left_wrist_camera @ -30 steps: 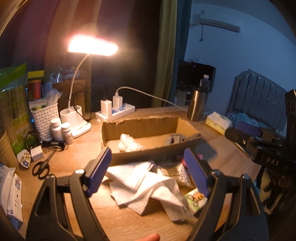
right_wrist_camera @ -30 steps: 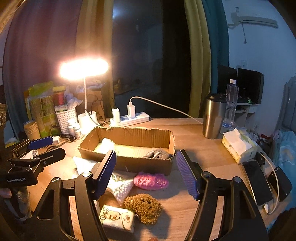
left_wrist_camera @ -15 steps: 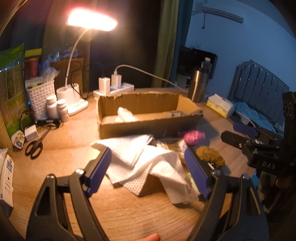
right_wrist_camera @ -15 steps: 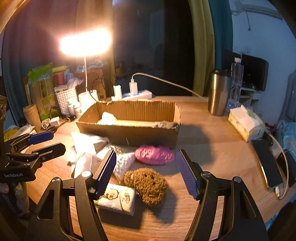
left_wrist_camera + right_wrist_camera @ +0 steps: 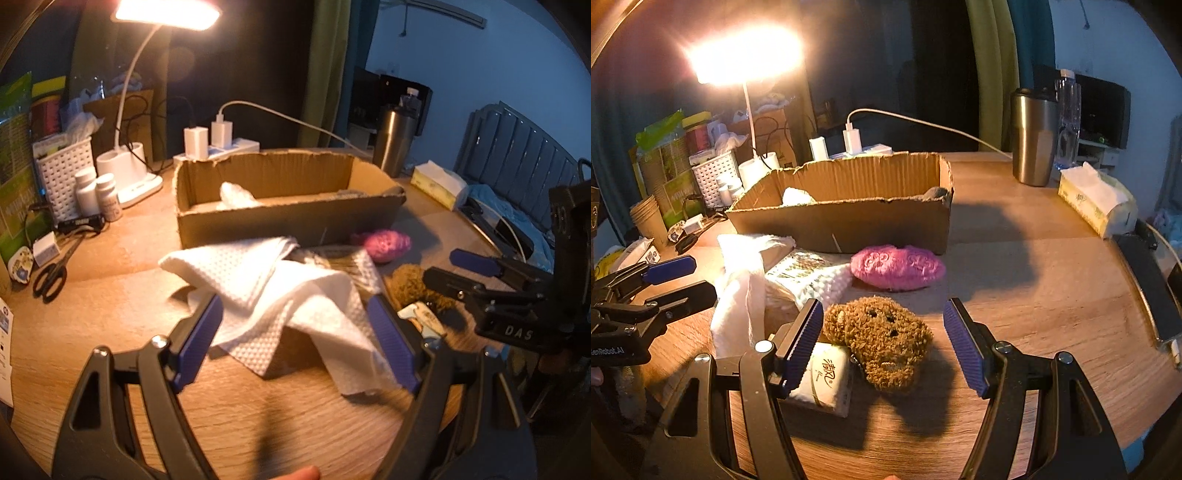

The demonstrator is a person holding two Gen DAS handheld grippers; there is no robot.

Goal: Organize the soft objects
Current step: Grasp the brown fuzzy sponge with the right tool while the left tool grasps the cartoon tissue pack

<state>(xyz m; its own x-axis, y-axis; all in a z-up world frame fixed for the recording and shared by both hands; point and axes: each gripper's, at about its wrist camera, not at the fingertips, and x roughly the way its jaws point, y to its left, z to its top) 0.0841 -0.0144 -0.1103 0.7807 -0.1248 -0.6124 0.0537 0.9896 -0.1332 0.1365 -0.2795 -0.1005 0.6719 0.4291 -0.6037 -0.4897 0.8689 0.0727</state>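
Observation:
A crumpled white cloth point(image 5: 295, 295) lies on the wooden table in front of a cardboard box point(image 5: 288, 221). My left gripper point(image 5: 295, 339) hovers open just above the cloth's near edge, nothing pinched. In the right wrist view a brown plush bear point(image 5: 886, 343) lies between the spread pads of my right gripper point(image 5: 882, 345), which is open and apart from it. A pink plush point(image 5: 897, 267) rests behind the bear. A tissue pack point(image 5: 823, 376) sits under the left pad, and a white knitted piece point(image 5: 816, 277) lies by the cloth point(image 5: 738, 295). The box point(image 5: 849, 218) holds a white item and a grey one.
A lit desk lamp point(image 5: 166, 14), power strip point(image 5: 229, 151), white basket point(image 5: 62, 173), pill bottles point(image 5: 98, 195) and scissors point(image 5: 51, 277) crowd the back left. A steel tumbler point(image 5: 1032, 136), tissue box point(image 5: 1097, 199) and a phone point(image 5: 1148, 288) stand at the right.
Both grippers have sunk and tipped down toward the table. The cloth and the bear now lie close between their fingers. Neither gripper's jaws have changed.

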